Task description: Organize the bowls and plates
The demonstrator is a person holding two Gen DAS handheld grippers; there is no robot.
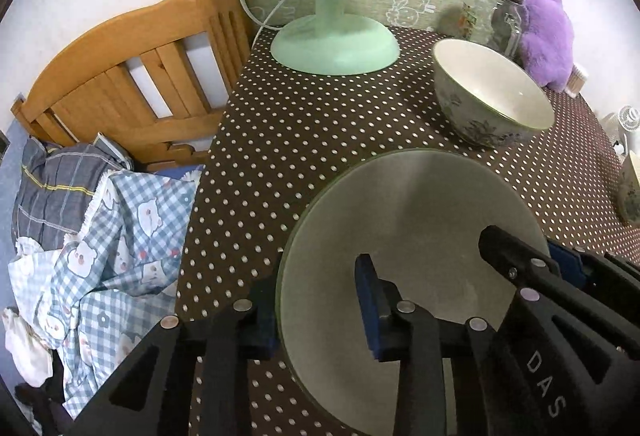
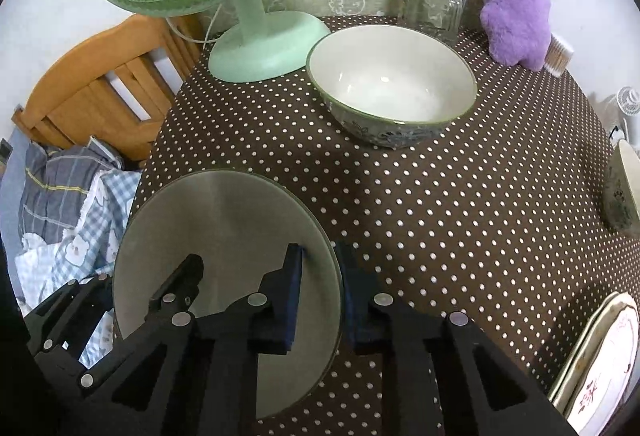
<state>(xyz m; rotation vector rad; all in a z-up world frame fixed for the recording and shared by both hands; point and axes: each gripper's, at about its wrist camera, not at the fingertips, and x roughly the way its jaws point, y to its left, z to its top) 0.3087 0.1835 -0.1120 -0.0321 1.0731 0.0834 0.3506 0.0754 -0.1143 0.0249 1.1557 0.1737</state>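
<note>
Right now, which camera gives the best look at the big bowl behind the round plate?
The right wrist view: the bowl sits near centre, its whole rim and white inside visible. The left wrist view shows it off to the right, more from the side, mostly outer wall.

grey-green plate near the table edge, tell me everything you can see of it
The plate is round, plain matte grey-green, ceramic-looking, with a thin darker rim. It sits on the dotted tablecloth by the table's edge, empty. The left gripper clamps one side of its rim, the right gripper the opposite side.
</note>
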